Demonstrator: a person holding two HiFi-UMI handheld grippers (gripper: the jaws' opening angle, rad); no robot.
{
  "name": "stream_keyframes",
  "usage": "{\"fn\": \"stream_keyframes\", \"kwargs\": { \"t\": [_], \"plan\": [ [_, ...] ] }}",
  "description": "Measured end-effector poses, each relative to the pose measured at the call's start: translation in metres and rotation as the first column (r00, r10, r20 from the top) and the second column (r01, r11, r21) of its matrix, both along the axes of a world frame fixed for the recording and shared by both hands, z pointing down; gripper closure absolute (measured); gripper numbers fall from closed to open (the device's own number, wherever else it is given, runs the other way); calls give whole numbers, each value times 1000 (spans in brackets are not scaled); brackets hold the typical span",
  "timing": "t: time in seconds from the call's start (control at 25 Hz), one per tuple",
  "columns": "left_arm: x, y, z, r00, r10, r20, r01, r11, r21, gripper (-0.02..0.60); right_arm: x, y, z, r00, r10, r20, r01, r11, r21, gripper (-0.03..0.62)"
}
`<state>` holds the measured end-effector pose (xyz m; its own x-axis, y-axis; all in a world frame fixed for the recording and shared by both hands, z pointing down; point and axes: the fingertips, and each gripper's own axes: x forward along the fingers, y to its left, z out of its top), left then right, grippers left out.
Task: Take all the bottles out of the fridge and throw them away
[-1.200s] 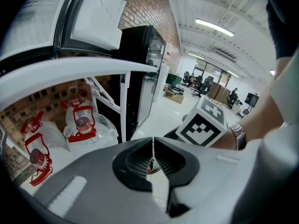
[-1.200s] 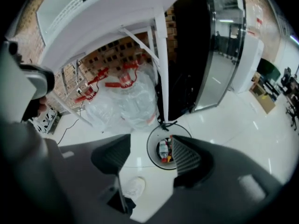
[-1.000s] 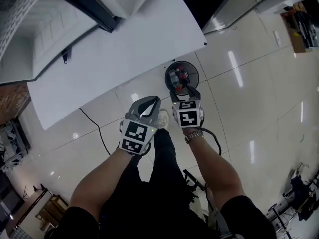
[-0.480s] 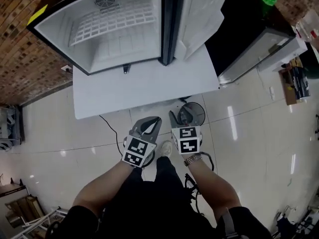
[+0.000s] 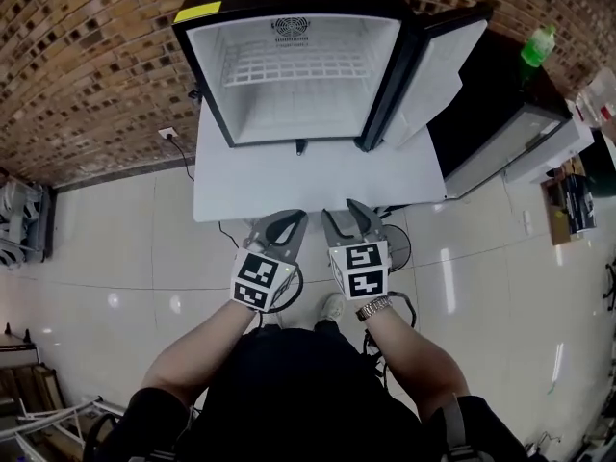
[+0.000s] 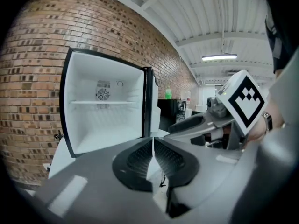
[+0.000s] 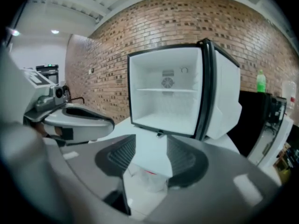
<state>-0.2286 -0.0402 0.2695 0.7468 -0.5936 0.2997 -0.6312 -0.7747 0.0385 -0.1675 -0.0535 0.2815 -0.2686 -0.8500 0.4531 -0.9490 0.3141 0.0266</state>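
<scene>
An open black, white-lined fridge (image 5: 294, 75) is set at the back edge of the white surface (image 5: 318, 176). A green plastic bottle (image 5: 539, 44) is seen on the black cabinet (image 5: 496, 89) beside it. The jaws of the left gripper (image 5: 287, 221) are clenched empty. Those of the right gripper (image 5: 343, 216), just narrowed, are parted with nothing grasped.

No word, brand or number is being shown clearly enough to be read. A yellow label (image 5: 197, 12) is being carried on the top front corner of the fridge (image 5: 289, 114), but nothing on it is being made out. A short line of print (image 5: 290, 38) is being displayed just by the fan grille inside the fridge, too small to be read. Square black-and-white coded markers, not letters, are being presented on the left cube (image 5: 255, 279) and the right cube (image 5: 357, 269). No lettering is being resolved on the green bottle (image 5: 538, 46).
</scene>
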Motion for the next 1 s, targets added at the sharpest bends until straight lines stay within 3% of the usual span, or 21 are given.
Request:
{"fn": "stream_keyframes", "kwargs": {
  "t": [0.28, 0.88, 1.0],
  "plan": [
    [-40, -10, -46, 997, -50, -52, 54, 995, 83, 569, -38, -8, -57, 999, -45, 5, 44, 993, 111, 390],
    [-67, -29, -111, 991, -66, -116, 86, 980, 179, 569, -58, -20, -126, 999, -45, -9, 46, 970, 238, 585],
    [-65, -29, -116, 992, -58, -116, 80, 979, 189, 569, -60, -20, -129, 999, -49, -17, 52, 969, 243, 591]
  ]
}}
